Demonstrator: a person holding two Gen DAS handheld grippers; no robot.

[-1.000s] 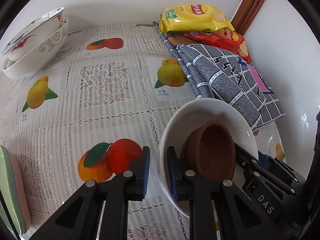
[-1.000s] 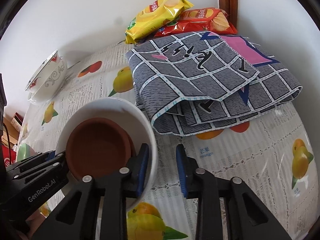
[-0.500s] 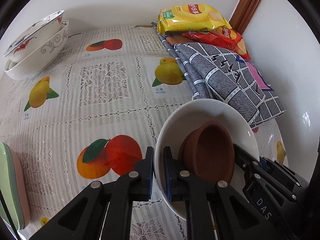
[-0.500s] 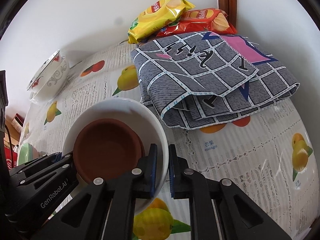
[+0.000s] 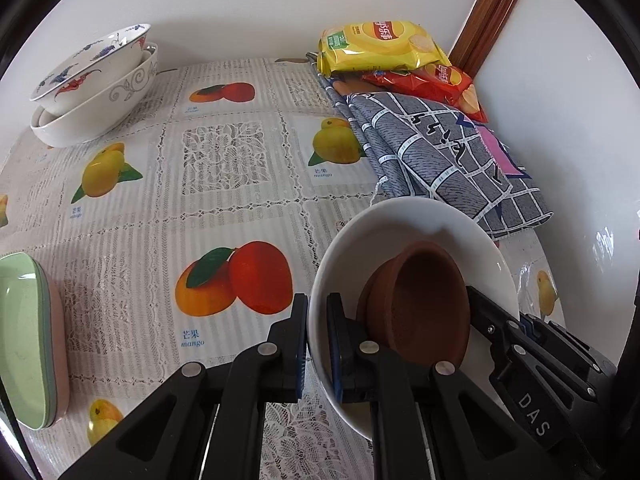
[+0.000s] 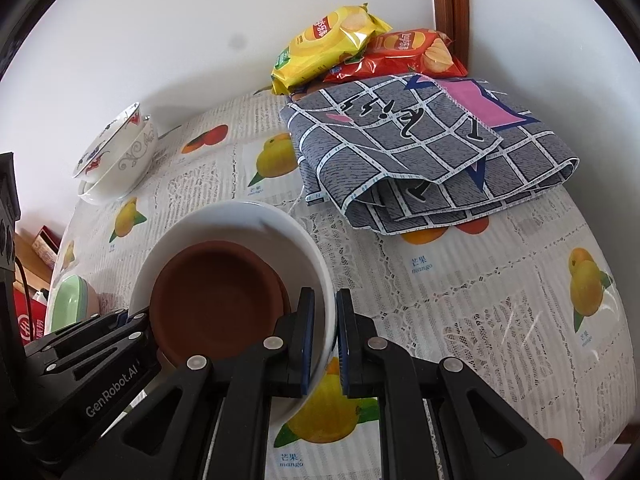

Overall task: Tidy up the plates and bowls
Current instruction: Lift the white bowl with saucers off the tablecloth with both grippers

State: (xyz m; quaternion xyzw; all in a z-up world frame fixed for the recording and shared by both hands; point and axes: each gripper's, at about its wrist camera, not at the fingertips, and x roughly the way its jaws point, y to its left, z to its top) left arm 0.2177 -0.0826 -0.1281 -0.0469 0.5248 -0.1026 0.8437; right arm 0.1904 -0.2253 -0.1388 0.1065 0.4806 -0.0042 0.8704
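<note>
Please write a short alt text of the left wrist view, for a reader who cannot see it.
The left gripper pinches the rim of a white bowl that holds a brown clay bowl; the right gripper holds the opposite rim. Beyond, on a fruit-print tablecloth, are stacked patterned bowls, a folded grey cloth and chip bags.

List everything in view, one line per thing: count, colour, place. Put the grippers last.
white bowl: one, white, near right of the table, rim pinched from both sides.
brown bowl: one, reddish brown, nested inside the white bowl.
patterned bowls: two, white with painted decoration, stacked at the far left corner.
green and pink plates: a small stack, count unclear, near left edge.
folded cloth: one, grey check with pink patch, far right.
chip bags: two, yellow over red, on the cloth's far end.
tablecloth: one, white lace with fruit prints.
left gripper: black, jaws shut on the white bowl's rim.
right gripper: black, jaws shut on the opposite rim.
</note>
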